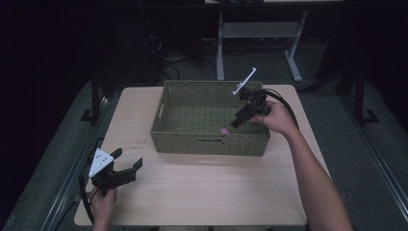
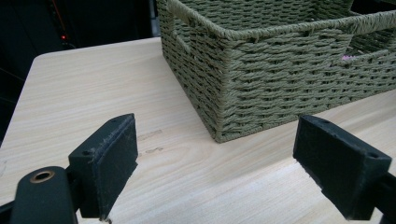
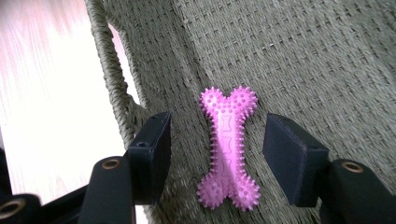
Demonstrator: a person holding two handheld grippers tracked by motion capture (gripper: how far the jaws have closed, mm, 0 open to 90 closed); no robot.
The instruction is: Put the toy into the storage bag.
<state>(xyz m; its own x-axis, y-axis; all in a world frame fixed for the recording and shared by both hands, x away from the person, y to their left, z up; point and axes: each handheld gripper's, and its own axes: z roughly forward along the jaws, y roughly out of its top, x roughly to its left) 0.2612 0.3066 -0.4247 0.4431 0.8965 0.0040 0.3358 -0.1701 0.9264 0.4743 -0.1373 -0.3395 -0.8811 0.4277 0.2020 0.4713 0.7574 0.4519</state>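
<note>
Pink spiky toy bone (image 3: 228, 148) lying flat on the floor of the woven green basket (image 1: 166, 115), low in the middle of the right gripper view, close to the near wall. Right hand-held gripper (image 3: 217, 156) just above it with jaws apart on either side, pads not touching; left hand-held gripper (image 1: 126, 166) wide apart and holding nothing, low at the left over the bench (image 1: 207, 192). Could catch the spikes with a pad while lifting away and drag the bone along.
</note>
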